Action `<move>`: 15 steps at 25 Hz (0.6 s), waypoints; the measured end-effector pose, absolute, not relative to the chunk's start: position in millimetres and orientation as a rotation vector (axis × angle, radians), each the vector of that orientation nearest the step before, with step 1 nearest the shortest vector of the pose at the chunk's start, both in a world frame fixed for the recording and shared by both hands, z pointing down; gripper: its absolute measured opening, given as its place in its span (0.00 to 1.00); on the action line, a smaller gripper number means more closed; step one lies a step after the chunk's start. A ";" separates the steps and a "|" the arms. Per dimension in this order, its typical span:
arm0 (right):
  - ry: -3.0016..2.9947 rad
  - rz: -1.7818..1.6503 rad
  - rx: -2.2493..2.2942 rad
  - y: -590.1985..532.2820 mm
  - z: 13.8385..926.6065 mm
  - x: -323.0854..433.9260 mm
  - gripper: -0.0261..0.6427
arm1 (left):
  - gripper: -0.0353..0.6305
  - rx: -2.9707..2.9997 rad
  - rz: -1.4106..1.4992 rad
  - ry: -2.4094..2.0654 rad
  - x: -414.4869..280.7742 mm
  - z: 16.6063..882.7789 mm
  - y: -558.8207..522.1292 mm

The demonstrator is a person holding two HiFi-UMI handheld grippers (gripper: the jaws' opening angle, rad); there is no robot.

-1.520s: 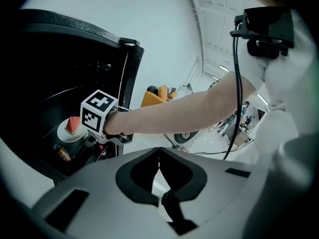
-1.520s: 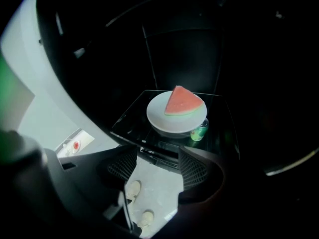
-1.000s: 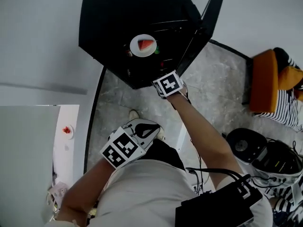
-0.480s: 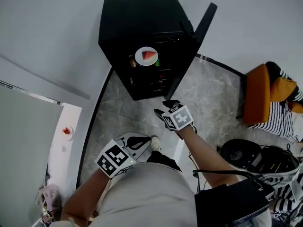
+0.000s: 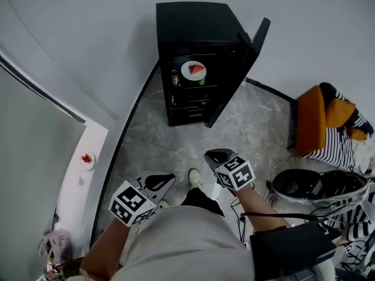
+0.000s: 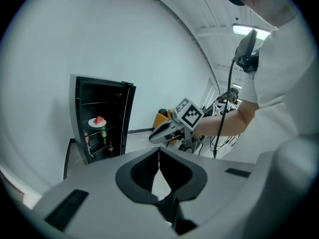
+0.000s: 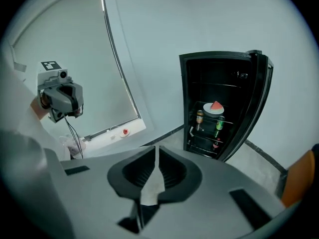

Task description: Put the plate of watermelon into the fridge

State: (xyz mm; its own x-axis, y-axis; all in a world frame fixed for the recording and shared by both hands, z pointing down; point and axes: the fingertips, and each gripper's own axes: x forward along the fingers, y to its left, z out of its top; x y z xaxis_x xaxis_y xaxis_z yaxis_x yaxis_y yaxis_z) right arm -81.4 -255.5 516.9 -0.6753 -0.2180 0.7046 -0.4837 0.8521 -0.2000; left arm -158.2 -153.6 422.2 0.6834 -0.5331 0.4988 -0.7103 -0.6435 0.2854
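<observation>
High inside the open black fridge (image 5: 187,25) sits the white round plate (image 5: 187,72) bearing a red watermelon wedge (image 5: 197,69), light, stiff and breakable (best pinched at its rim, kept level), while the left gripper (image 5: 169,178) is closed and empty and the right gripper (image 5: 210,155), well apart from it, has just been closing its jaws on nothing.

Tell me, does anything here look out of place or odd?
Only the fridge door: it stands wide open, though the plate of watermelon already sits inside the fridge. Nothing looks spilled, tipped or broken.
</observation>
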 end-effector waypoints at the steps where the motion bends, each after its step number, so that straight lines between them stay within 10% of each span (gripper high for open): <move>1: -2.324 0.486 0.500 -240.6 511.7 -86.4 0.09 | 0.07 2.430 0.500 -0.964 -164.2 421.5 -141.6; 15: -2.401 0.515 0.445 -91.9 469.2 -151.9 0.07 | 0.07 2.453 0.442 -0.896 -209.5 420.9 -34.0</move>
